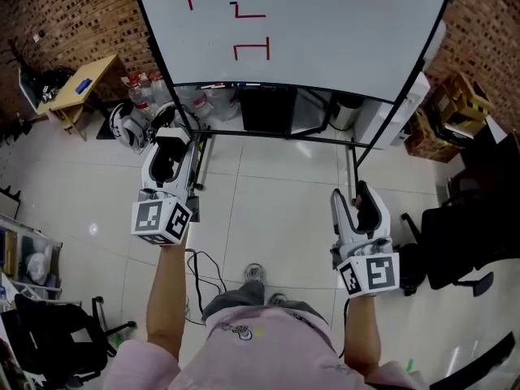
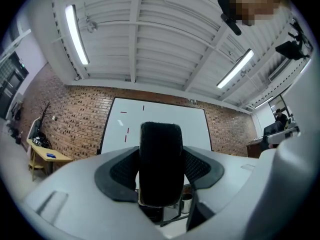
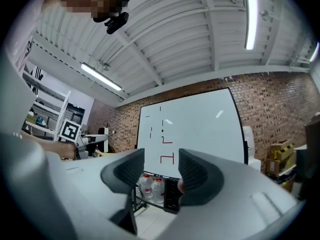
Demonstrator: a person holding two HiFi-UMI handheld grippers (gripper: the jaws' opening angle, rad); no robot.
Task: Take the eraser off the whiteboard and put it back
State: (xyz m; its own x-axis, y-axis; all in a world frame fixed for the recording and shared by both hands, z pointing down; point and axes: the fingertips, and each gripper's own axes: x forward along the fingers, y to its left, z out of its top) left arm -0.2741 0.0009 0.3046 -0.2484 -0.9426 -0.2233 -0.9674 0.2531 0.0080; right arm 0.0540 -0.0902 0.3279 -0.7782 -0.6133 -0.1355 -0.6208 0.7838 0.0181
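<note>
The whiteboard (image 1: 325, 23) stands ahead on a black frame, with red strokes and a small black mark on it. A black eraser (image 2: 160, 164) stands upright between the jaws of my left gripper (image 2: 160, 170), which is shut on it. In the head view that left gripper (image 1: 166, 143) hangs over the floor, short of the board's lower left corner, with the eraser (image 1: 166, 161) dark between its fingers. My right gripper (image 1: 361, 195) is open and empty, a little nearer to me at the right. The right gripper view shows its jaws (image 3: 161, 171) apart, with the whiteboard (image 3: 195, 124) beyond them.
Water bottles (image 1: 142, 88) and a helmet (image 1: 126, 126) lie at the board's left foot. A wooden table (image 1: 81, 92) stands far left. Cardboard boxes (image 1: 455, 108) and a black chair (image 1: 463, 234) are at the right. A cable (image 1: 203, 266) trails on the tiled floor.
</note>
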